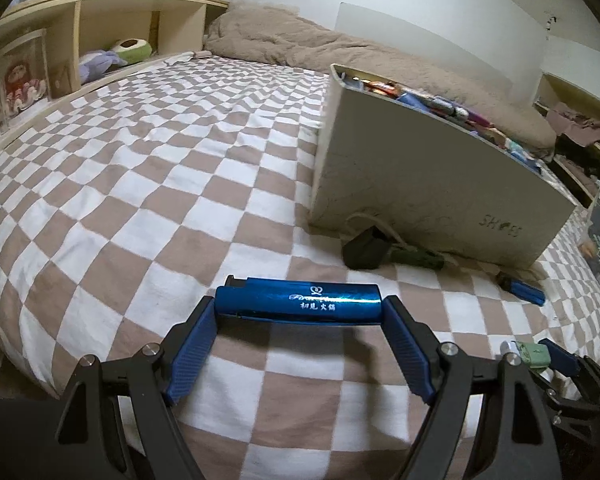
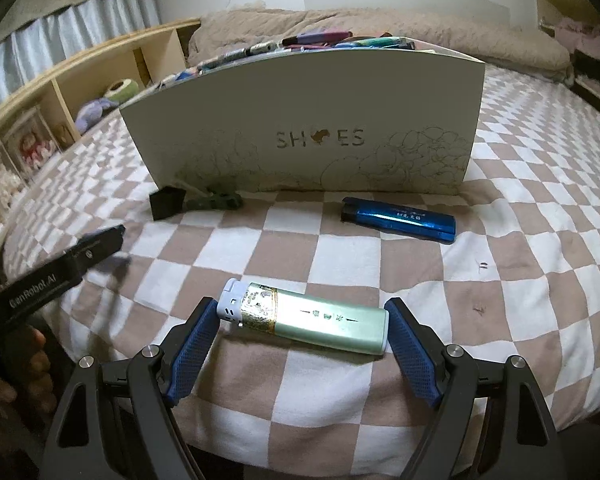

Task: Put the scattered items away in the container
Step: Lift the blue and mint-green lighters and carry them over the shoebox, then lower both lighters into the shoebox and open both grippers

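My left gripper (image 1: 300, 308) is shut endwise on a shiny blue lighter (image 1: 298, 300), held over the checkered bed. My right gripper (image 2: 300, 320) is shut endwise on a pale green lighter (image 2: 306, 318) with a white cap; this lighter also shows in the left wrist view (image 1: 532, 354). A white shoe box (image 2: 300, 128) marked SHOES stands ahead, filled with several lighters (image 2: 316, 40); it also shows in the left wrist view (image 1: 420, 184). Another blue lighter (image 2: 398, 220) lies on the bed in front of the box, also seen in the left wrist view (image 1: 520, 288).
A black cube (image 2: 166, 202) and a dark green clip (image 2: 216, 200) lie at the box's left foot. A beige duvet (image 1: 300, 40) lies behind. A wooden shelf (image 1: 100, 32) with toys runs along the left. The left gripper's body (image 2: 52, 276) enters the right wrist view.
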`<state>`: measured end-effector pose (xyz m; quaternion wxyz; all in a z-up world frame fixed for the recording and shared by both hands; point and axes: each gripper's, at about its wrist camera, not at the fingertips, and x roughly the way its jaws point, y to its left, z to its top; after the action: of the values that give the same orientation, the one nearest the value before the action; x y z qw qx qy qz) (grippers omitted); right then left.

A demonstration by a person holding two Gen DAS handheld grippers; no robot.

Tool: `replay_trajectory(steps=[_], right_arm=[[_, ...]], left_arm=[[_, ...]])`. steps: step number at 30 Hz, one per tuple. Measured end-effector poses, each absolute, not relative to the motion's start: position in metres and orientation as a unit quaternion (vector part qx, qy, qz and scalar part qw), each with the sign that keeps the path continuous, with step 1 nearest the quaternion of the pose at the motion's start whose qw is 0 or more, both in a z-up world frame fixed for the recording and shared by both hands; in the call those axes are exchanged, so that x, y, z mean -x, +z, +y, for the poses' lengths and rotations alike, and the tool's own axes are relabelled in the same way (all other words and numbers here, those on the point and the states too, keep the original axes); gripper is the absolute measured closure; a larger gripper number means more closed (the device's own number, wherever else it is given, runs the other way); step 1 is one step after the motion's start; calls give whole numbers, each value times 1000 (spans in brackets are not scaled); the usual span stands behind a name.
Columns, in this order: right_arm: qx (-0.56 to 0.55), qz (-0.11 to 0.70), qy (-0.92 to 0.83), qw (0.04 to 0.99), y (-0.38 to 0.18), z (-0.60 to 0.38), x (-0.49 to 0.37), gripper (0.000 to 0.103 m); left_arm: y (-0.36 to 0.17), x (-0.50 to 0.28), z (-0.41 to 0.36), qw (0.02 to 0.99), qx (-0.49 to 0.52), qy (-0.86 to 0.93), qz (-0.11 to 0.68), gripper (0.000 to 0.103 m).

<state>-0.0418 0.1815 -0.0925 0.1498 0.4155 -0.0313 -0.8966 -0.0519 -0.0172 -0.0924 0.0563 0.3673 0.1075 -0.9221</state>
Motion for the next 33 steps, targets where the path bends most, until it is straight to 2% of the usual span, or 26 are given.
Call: replay_trajectory(steps=[14, 22, 33], right_arm=[[-362, -83, -913, 170, -41, 203, 67, 19], [-330, -59, -929, 158, -15, 203, 77, 19], [-309, -57, -936, 158, 8, 207, 89, 19]], left_arm=[[-25, 83, -2, 15, -289, -950, 112, 21], [11, 114, 9, 2, -253, -961, 111, 21], [-5, 140, 16, -12, -287, -951, 118, 21]])
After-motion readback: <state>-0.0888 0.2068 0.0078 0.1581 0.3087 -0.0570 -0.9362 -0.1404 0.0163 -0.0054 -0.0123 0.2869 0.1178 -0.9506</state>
